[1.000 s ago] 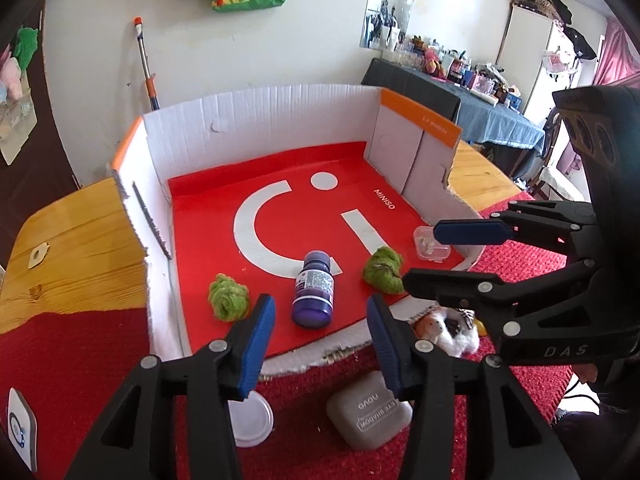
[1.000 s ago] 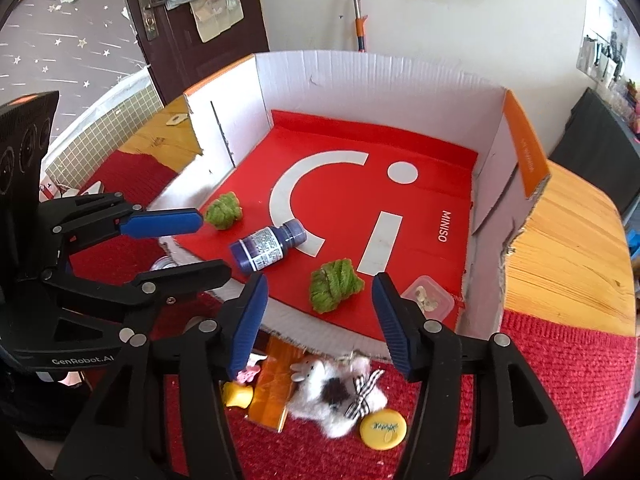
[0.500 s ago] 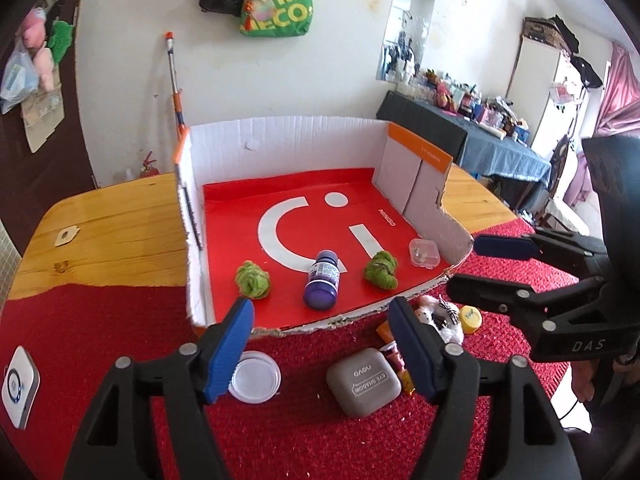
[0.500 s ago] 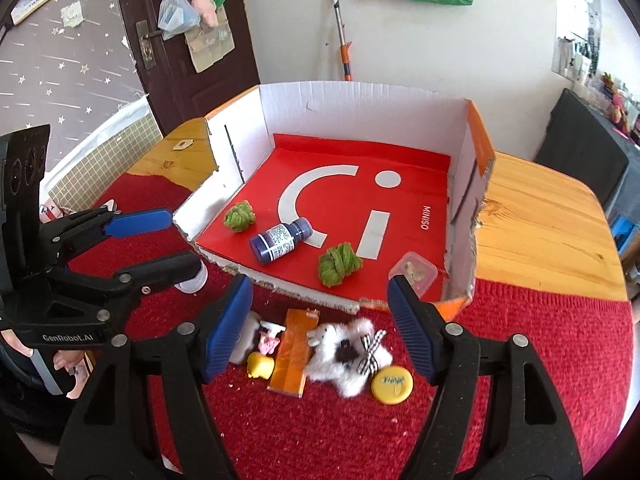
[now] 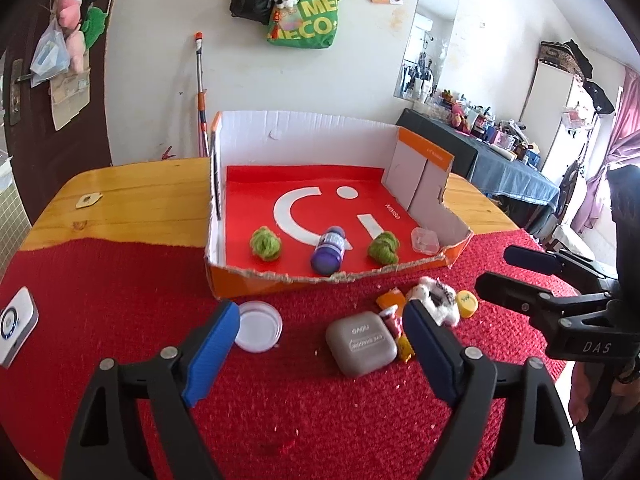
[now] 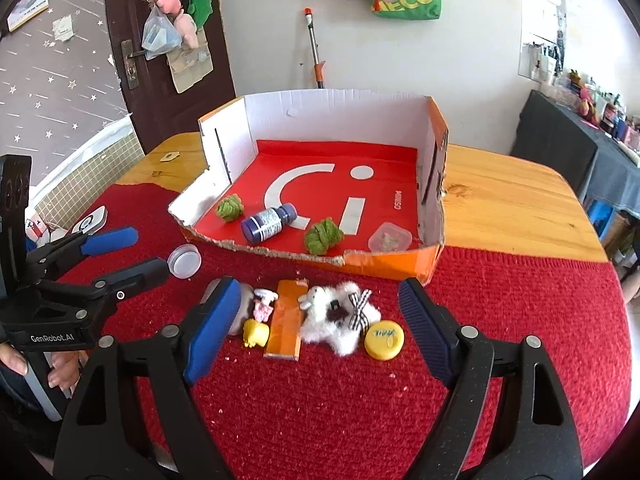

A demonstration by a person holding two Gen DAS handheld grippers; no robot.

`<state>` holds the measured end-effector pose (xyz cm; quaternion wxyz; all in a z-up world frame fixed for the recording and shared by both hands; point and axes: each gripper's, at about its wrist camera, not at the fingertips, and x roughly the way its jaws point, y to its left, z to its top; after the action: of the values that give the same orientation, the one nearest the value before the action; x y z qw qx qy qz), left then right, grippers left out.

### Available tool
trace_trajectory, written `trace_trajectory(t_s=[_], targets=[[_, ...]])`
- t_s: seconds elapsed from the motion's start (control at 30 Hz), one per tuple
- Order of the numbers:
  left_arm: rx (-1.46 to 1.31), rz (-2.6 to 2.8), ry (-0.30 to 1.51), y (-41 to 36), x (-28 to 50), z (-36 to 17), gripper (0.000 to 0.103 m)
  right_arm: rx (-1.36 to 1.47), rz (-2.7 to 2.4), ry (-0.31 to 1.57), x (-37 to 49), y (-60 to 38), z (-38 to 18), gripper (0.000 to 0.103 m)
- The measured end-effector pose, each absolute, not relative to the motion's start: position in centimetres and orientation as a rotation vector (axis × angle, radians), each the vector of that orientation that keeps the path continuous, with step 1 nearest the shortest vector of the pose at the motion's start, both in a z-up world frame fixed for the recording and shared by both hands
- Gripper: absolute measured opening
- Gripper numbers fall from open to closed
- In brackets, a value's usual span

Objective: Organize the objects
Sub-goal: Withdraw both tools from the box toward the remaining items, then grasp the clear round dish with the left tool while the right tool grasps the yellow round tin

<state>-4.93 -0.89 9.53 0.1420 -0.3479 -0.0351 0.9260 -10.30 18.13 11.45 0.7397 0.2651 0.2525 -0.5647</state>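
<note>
Both grippers pulled back from box (image 5: 248, 284), fingers (image 5: 212, 344) opening, empty

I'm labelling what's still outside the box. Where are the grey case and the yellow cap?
grey case (image 5: 362, 343), left wrist view, middle of its lid.
yellow cap (image 6: 384, 339), right wrist view, centre of its top.

The bench (image 5: 132, 200) is varnished wood with a slight sheen, partly under a rough, nubbly red cloth (image 5: 120, 280). The box (image 6: 340, 128) is matt white cardboard with a torn, fibrous front edge and a smooth red printed floor. Inside it lie two fuzzy green yarn balls (image 6: 229, 208), a glossy purple plastic bottle (image 6: 269, 224) and a clear plastic case (image 6: 390, 238). On the cloth sit a fluffy white plush toy (image 6: 336, 316), a smooth yellow plastic cap (image 6: 384, 339) and a matt grey plastic case (image 5: 361, 338).
</note>
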Motion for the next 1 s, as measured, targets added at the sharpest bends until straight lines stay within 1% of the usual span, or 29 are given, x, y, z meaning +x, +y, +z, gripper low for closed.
trace_trajectory(t_s=[0.2,0.33,1.0], targets=[[-1.039,2.675,-0.126,-1.2,-4.1,8.5,0.088,0.597,-1.231,0.545,-10.5,19.0,10.3,0.081],[-1.054,2.677,-0.130,-1.2,-3.7,8.0,0.090,0.615,-1.231,0.542,-10.9,19.5,9.5,0.081],[-1.169,2.656,-0.147,-1.8,-4.4,5.7,0.090,0.674,-1.221,0.573,-12.1,18.9,7.0,0.081]])
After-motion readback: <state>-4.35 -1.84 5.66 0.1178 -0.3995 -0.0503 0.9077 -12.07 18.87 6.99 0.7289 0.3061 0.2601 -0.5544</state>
